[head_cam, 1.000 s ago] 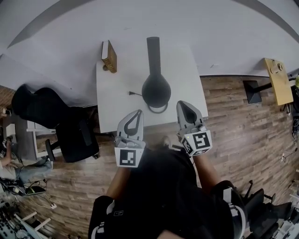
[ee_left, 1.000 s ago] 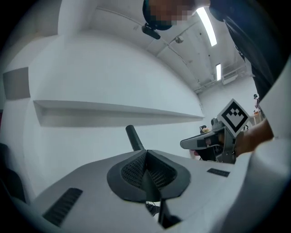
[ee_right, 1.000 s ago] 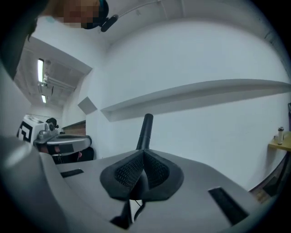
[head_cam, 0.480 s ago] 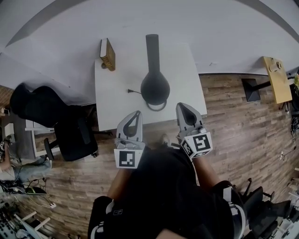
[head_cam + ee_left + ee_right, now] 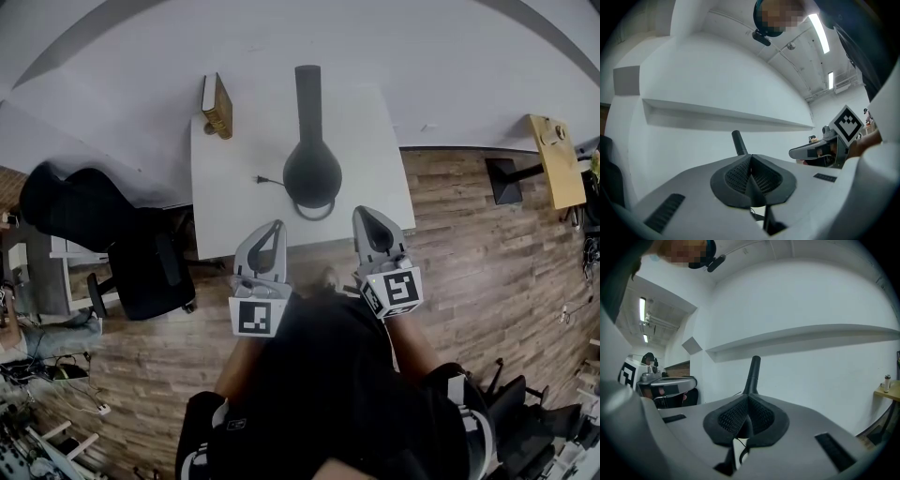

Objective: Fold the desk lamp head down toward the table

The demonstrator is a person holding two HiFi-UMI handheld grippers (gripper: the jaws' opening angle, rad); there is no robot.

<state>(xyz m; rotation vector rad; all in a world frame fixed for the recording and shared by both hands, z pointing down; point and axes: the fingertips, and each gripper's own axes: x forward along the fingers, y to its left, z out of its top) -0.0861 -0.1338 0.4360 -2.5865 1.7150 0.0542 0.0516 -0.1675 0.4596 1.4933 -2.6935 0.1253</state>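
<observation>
Currently both grippers, left (image 5: 271,238) and right (image 5: 375,225), hover with jaws together and empty at table's (image 5: 225,202) near edge; lamp (image 5: 311,169) beyond.

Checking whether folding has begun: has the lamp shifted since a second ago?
No. Judged against the white table, the desk lamp stands where it did.

The white table (image 5: 375,183) bears a black desk lamp (image 5: 312,173), its cord (image 5: 267,183) and a brown book (image 5: 218,106).

Clad in black top (image 5: 319,375); just above it, grey, black-padded, square-marked left gripper (image 5: 277,227) and right gripper (image 5: 364,213).
</observation>
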